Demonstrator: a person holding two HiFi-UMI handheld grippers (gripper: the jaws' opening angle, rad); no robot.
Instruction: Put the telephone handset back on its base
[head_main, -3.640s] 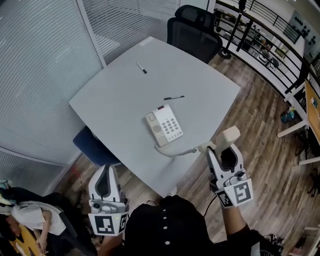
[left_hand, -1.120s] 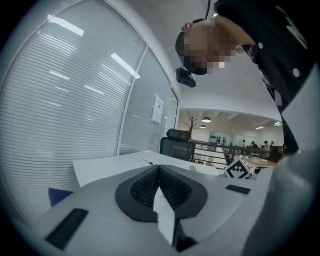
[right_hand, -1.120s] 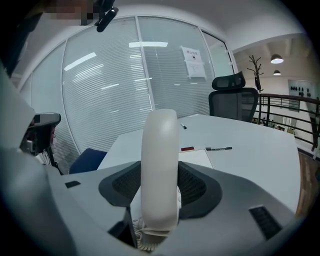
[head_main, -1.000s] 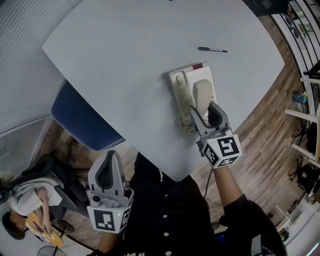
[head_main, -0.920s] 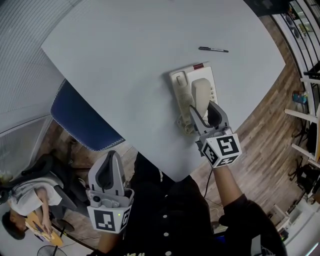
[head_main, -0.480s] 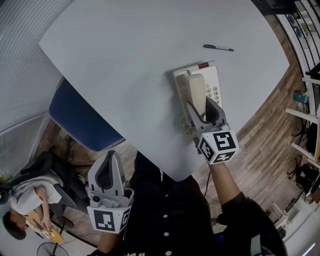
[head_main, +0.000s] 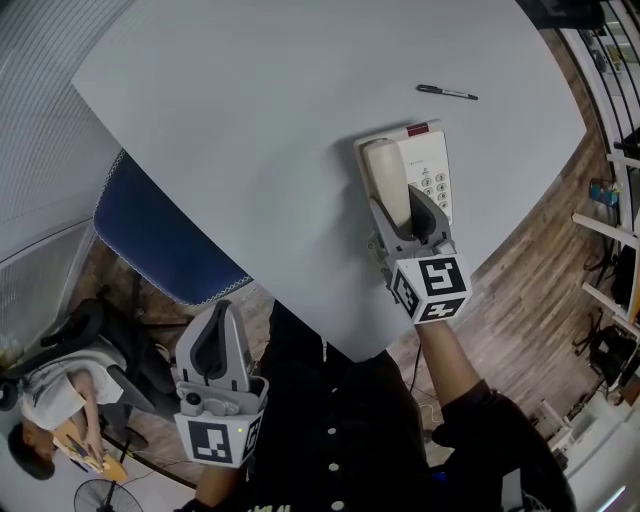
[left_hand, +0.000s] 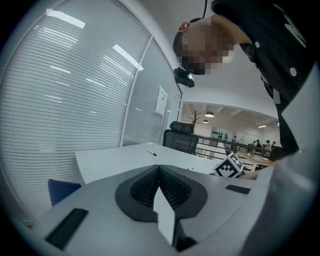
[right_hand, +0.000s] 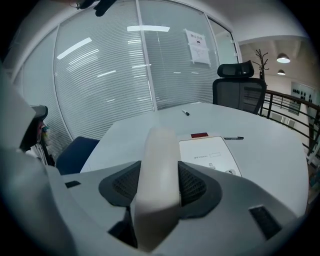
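**Nearest.** The left gripper is held low by the person's body, off the table's edge. Its jaws are together with nothing between them. The left gripper view alone confirms this, with the ribbed pads meeting along one line.

**Middle.** The right gripper is clamped on the handset, which lies lengthwise over the cradle side of the base, left of the keypad. The head view alone gives this alignment. The right gripper view shows what it cannot: the handset pressed between both pads, with the base beyond and to the right. Neither view settles whether the handset is fully seated.

**Change.** Three and a half seconds earlier the handset was held out past the table's edge, well apart from the base. One second ago it hung over the keypad. Half a second ago it stood slanted above the cradle. The left gripper has kept its place throughout.

**Surface and room.** The table is pale grey. A pen lies beyond the base, and only the gripper views show a marker farther off. A blue chair is tucked under the table's left side. Slatted glass walls, a black office chair and a wood floor surround the table.
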